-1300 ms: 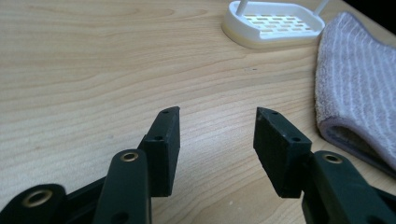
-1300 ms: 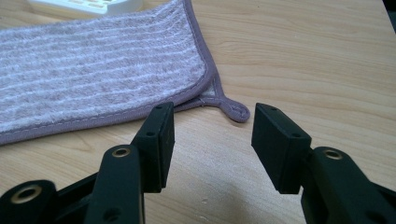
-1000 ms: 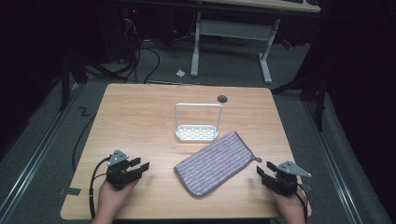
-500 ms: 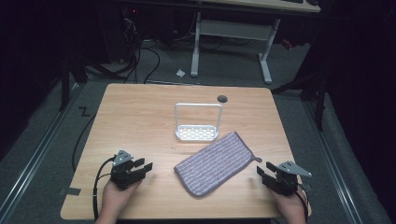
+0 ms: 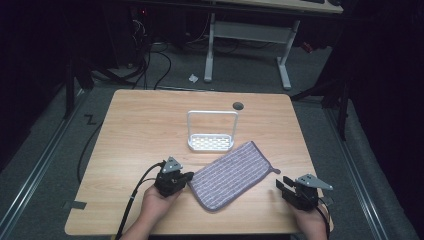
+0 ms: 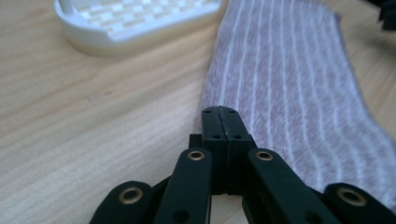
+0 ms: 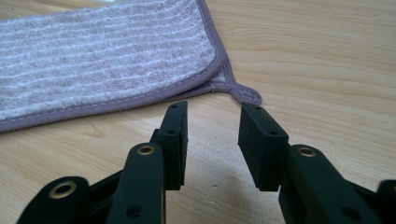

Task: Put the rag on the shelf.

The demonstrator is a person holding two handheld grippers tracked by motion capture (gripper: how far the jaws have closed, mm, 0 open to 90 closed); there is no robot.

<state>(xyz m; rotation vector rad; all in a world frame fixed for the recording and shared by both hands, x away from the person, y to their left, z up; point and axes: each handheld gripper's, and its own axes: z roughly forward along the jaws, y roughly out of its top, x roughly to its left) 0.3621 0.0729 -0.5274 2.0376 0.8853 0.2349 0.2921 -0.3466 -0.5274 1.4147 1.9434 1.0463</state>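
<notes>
Black jaws of the left gripper [image 6: 219, 112] are pressed flat together after just closing; whether any cloth [image 6: 299, 93] is caught between them cannot be told, since the tips sit right at the cloth's near-left edge. In the high view this gripper [image 5: 186, 177] lies on the table [image 5: 140, 125], just touching the cloth's [image 5: 230, 175] left border, with the hand [image 5: 155, 205] behind it at the near edge.

The right gripper [image 7: 212, 121] has its jaws parted with bare wood between them; they have just been closing. Its tips point at the small loop [image 7: 245, 93] on the cloth's [image 7: 102, 60] corner, near it but apart. In the high view this gripper [image 5: 282, 186] rests near the table's near-right corner.

The cloth is a purple-grey towel with pale stripes and a darker hem, lying flat, near the middle of the table's near half. Its long axis runs diagonally, from near-left to far-right, with the loop corner toward the right and the stripes along the length.

Just beyond its far end stands a white rack [image 5: 211, 141], its base close beside the cloth.
</notes>
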